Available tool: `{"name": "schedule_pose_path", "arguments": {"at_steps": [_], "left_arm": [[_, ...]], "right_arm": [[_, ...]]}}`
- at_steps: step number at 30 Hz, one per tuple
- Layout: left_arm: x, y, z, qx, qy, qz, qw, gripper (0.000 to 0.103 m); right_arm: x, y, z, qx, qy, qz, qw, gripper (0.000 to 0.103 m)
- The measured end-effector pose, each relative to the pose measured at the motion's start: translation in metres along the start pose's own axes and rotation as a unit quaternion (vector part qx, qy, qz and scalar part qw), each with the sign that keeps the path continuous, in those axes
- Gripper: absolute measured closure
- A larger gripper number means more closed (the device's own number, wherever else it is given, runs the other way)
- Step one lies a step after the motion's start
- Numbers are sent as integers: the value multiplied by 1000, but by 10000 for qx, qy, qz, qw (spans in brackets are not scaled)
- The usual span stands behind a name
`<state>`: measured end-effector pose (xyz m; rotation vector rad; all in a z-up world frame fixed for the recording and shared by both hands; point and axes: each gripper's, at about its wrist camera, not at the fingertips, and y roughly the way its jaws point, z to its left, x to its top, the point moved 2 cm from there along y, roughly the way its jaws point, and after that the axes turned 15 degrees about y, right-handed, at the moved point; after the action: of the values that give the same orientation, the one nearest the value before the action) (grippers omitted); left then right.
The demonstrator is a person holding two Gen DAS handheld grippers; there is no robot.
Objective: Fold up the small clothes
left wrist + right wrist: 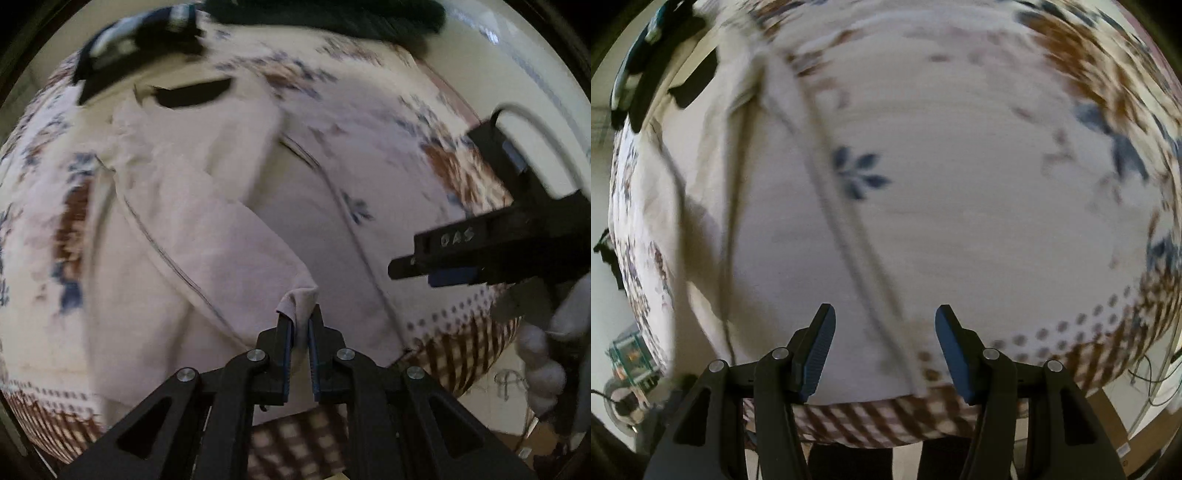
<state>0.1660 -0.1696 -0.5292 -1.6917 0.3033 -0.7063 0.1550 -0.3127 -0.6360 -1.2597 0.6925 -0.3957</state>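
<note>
A pale pink garment [207, 206] lies spread on a table with a flowered cloth [388, 122]. My left gripper [300, 317] is shut on a corner of the garment and holds that corner lifted over the rest. My right gripper [884, 328] is open and empty, just above the garment's hemmed edge [846, 236] near the table's front edge. The right gripper also shows in the left wrist view [480, 254], held by a white-gloved hand [543, 369].
Dark clothes [332, 14] lie piled at the far side of the table, and a dark striped garment [136, 44] lies at the far left. The tablecloth's checked border [879, 417] hangs over the front edge. A white chair back [535, 147] stands at the right.
</note>
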Motion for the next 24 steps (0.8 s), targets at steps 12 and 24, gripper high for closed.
{"name": "schedule_pose_path", "arguments": {"at_steps": [12, 24], "left_arm": [[-38, -11, 70, 292, -1056, 510, 9927, 6], [-155, -30, 197, 930, -2768, 1105, 9500, 7]], "right_arm": [[3, -24, -75, 620, 243, 209, 9976, 44], [-46, 36, 23, 1085, -675, 1041, 9863, 54]]}}
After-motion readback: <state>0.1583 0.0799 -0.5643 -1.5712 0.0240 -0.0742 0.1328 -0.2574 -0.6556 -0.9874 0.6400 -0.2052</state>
